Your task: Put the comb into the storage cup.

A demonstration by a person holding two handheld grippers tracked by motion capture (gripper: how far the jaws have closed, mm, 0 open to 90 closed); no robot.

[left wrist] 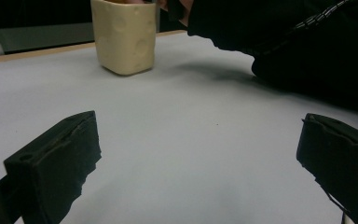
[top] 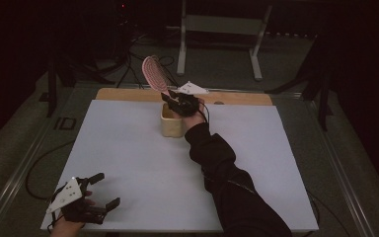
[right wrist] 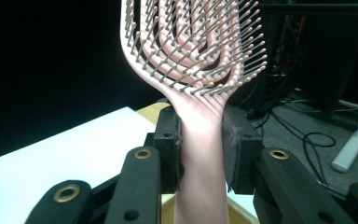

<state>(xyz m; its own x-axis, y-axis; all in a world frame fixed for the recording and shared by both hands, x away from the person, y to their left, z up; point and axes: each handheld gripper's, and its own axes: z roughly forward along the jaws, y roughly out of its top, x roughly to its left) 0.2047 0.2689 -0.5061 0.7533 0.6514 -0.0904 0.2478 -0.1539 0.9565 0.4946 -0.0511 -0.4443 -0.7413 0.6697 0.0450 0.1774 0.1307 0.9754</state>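
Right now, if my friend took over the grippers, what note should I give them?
Right gripper: shut on the pink hairbrush handle, brush head up, just above the cream cup at the far middle of the white table.
Left gripper: open and holding nothing, resting at the near left corner.
Done: brush picked up and carried to the cup.
Left: probably lower the handle into the cup, then let go.

Legible text, labels, brands, numbers, signs: none in any view. The pink hairbrush (right wrist: 193,56) clamped in the right claw (right wrist: 200,140) carries no marking, and the cream cup (left wrist: 125,35) just below that claw shows round dimples but no lettering.
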